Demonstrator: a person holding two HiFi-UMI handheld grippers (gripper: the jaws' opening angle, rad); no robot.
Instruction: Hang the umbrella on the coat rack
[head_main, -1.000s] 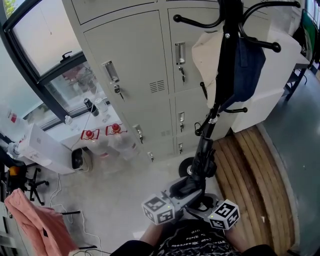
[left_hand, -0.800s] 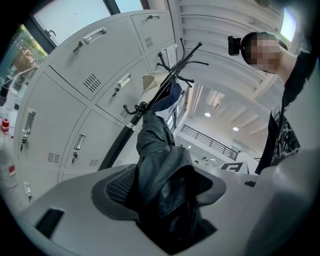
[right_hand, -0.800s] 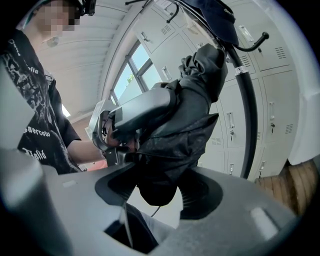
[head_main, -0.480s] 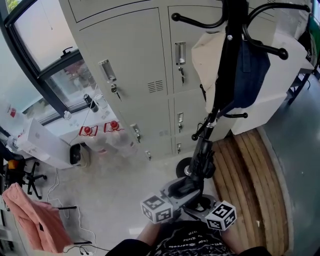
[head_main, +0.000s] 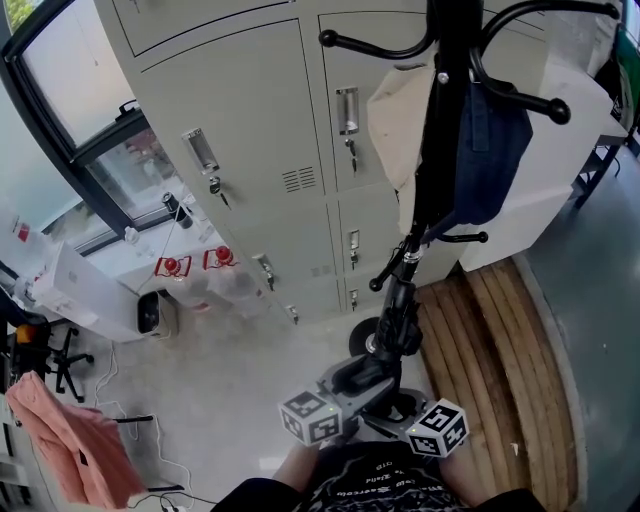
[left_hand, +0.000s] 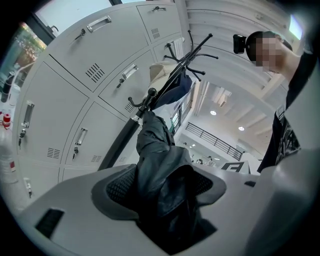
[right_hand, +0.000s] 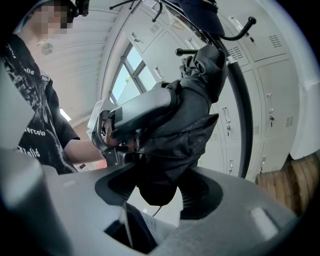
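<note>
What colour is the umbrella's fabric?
The umbrella is black; it shows best in the left gripper view.

I can read almost nothing from here. White lettering on the person's black T-shirt (right_hand: 31, 134) is too warped to make out. A dark board (left_hand: 235, 167) far back in the hall bears one large pale character, perhaps an F. The red labels (head_main: 172, 267) by the window are too small for me

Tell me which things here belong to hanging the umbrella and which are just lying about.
Job: umbrella, coat rack.
Not part of it: lockers, cream bag, navy bag, bottles, pink cloth, wooden platform.
</note>
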